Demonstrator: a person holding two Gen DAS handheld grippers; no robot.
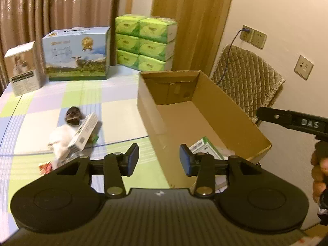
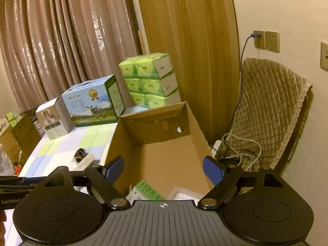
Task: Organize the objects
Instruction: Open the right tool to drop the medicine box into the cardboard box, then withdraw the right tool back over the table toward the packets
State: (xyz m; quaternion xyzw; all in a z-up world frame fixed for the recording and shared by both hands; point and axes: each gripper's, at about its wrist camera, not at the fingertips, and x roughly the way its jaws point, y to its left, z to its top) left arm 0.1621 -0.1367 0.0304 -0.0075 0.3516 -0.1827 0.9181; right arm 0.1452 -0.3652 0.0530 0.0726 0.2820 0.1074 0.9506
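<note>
Left wrist view first: the left gripper [image 1: 158, 158] hangs over the near corner of the open cardboard box [image 1: 229, 110], its fingers [image 1: 133, 156] moderately apart with nothing between them; the tabletop [image 1: 114, 110] wears a checked cloth in pale green, lilac and white; out to the left lies a blurred heap, a small white carton [image 1: 85, 133] tilted across a pale soft thing and a dark lump I can't identify, with a scrap of red at the gripper's edge, half hidden; inside the box, a green-and-white carton [image 1: 207, 148] peeks out, partly covered by the right-hand finger; at the far right the right gripper [image 1: 295, 121] cuts in from the frame edge, only part of it showing, with a hand [image 1: 319, 176] cropped below it.

Right wrist view now: the right gripper [image 2: 164, 171] is over the box's [image 2: 164, 155] near end, fingers [image 2: 213, 172] spread wide and empty; the green-and-white carton [image 2: 146, 191] sits on the box floor, its lower part lost behind the gripper body; beside it something white [image 2: 182, 192], too cut off to name; the tilted carton on the tabletop [image 2: 61, 145] is barely visible past the left finger; green tissue packs [image 2: 151, 82] stacked at the back.
</note>
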